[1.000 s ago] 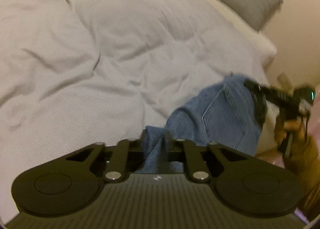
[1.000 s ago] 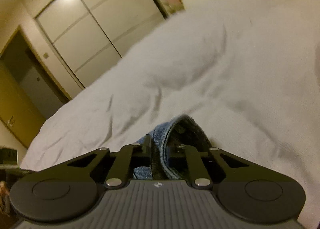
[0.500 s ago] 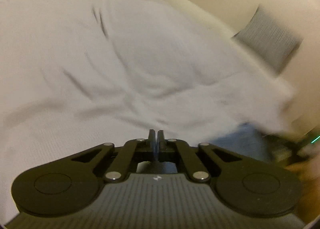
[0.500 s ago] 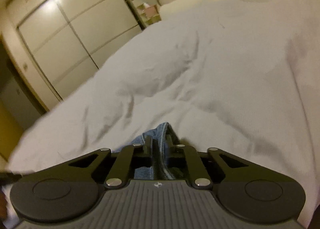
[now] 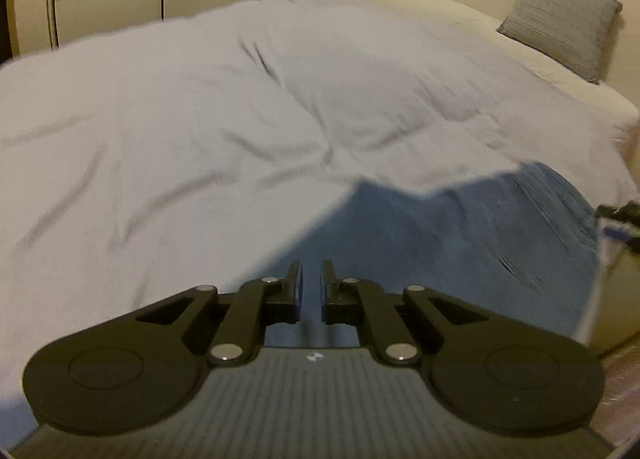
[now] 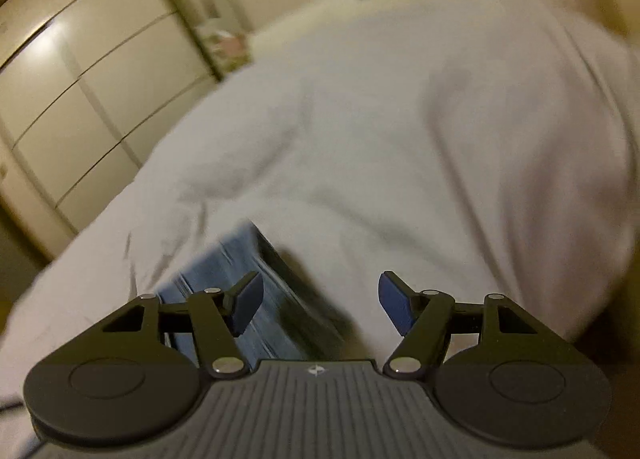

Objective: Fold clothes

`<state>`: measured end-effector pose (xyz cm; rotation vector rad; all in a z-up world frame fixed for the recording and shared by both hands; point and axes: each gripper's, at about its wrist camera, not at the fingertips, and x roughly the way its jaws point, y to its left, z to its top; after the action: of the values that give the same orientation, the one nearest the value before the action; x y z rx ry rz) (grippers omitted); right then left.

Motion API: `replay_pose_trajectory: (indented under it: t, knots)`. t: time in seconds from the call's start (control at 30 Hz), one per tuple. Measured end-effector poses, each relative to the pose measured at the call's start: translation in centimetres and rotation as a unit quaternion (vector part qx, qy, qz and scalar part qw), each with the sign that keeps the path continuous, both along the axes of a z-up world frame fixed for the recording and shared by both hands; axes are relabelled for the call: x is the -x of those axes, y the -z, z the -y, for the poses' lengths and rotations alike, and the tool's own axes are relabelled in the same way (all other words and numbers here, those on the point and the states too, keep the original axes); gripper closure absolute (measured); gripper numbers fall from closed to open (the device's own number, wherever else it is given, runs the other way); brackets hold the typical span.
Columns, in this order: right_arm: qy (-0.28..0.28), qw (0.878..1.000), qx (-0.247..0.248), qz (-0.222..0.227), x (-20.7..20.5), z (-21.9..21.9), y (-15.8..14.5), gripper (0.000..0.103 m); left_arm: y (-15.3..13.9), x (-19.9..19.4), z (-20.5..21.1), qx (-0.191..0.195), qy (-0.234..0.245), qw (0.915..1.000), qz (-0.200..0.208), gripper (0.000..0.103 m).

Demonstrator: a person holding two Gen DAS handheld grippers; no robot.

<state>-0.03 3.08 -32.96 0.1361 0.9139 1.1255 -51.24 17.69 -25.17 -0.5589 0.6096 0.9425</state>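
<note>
I'm holding my left gripper with its fingers only narrowly parted and pinching nothing, and my right gripper spread wide and empty. Just beyond both, the blue jeans are lying on the white duvet at the bed's near edge. Through the blur they are looking spread flat rather than folded, so I'm judging the folding barely begun.
</note>
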Motion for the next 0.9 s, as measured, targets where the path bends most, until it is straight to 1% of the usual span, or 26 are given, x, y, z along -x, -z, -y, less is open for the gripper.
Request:
replay_pose_trajectory:
  t: [0.07,0.1,0.13,0.17,0.2,0.23,0.27,0.3,0.33,0.37,0.4,0.47,0.53,0.57,0.63,0.67,0.7,0.73,0.83,0.9]
  knots:
    - [0.001,0.998,-0.013,-0.053,-0.2,1.0,1.6,0.04,0.8,0.3,1.1,0.017,-0.004,0.9998,0.008,0.099]
    - [-0.001,0.997,-0.019,-0.078,-0.2,1.1,2.3,0.051,1.2,0.2,1.3,0.023,-0.009,0.9997,0.009,0.099]
    - [-0.005,0.996,-0.023,-0.09,-0.1,0.7,2.6,0.063,1.6,0.1,1.5,0.029,-0.014,0.9994,0.009,0.099]
    - [-0.01,0.995,-0.027,-0.094,0.1,0.2,2.7,0.085,2.0,0.1,1.7,0.035,-0.018,0.9992,0.01,0.099]
    - [-0.016,0.997,-0.025,-0.071,0.7,-0.4,1.9,0.087,2.2,-0.1,2.0,0.03,-0.024,0.9993,0.003,0.099]
    - [-0.028,0.999,-0.026,-0.026,1.6,-0.9,0.6,0.087,2.4,-0.2,2.3,0.019,-0.029,0.9994,-0.007,0.099]
    - [-0.044,0.998,-0.04,0.019,2.7,-1.1,-0.9,0.088,2.5,-0.2,2.7,0.007,-0.035,0.9993,-0.011,0.099]
    - [-0.061,0.994,-0.062,0.063,3.8,-1.2,-2.5,0.088,2.5,-0.1,3.0,-0.005,-0.041,0.9991,-0.01,0.099]
    - [-0.07,0.991,-0.079,0.087,4.5,-1.4,-3.6,0.089,2.7,0.1,3.3,-0.014,-0.049,0.9986,-0.01,0.099]
    - [-0.075,0.988,-0.095,0.095,4.7,-1.5,-4.2,0.089,3.0,0.3,3.4,-0.021,-0.058,0.9981,-0.011,0.099]
    - [-0.073,0.988,-0.099,0.095,4.5,-1.7,-4.3,0.089,3.5,0.4,3.5,-0.022,-0.066,0.9975,-0.014,0.098]
    - [-0.052,0.993,-0.066,0.078,3.3,-2.3,-2.3,0.09,4.5,0.8,3.6,-0.014,-0.081,0.9965,-0.017,0.098]
    - [-0.037,0.998,-0.013,0.042,2.1,-2.7,1.2,0.09,4.7,1.2,4.0,-0.01,-0.085,0.9961,-0.017,0.098]
    - [-0.032,0.999,-0.002,0.029,1.8,-2.5,2.5,0.091,4.6,1.2,4.4,-0.014,-0.086,0.9959,-0.024,0.098]
    - [-0.02,0.999,0.0,0.029,2.2,-1.9,2.7,0.091,4.2,1.1,5.4,-0.024,-0.085,0.9951,-0.044,0.098]
    - [-0.014,0.999,0.003,0.032,2.5,-1.7,2.6,0.085,4.1,1.3,5.8,-0.022,-0.086,0.9949,-0.048,0.098]
    - [-0.006,0.999,0.012,0.045,2.9,-1.6,2.1,0.076,3.8,1.6,6.3,-0.021,-0.09,0.9946,-0.047,0.097]
    - [-0.001,0.997,0.021,0.071,3.6,-1.6,1.2,0.072,3.6,2.0,6.9,-0.025,-0.096,0.994,-0.045,0.097]
    - [-0.007,0.987,0.015,0.159,5.8,-1.0,-1.3,0.071,2.9,2.9,9.2,-0.045,-0.103,0.9923,-0.052,0.097]
    - [-0.033,0.979,-0.004,0.202,7.9,-0.9,-2.6,0.07,3.2,3.4,10.3,-0.044,-0.107,0.9911,-0.066,0.097]
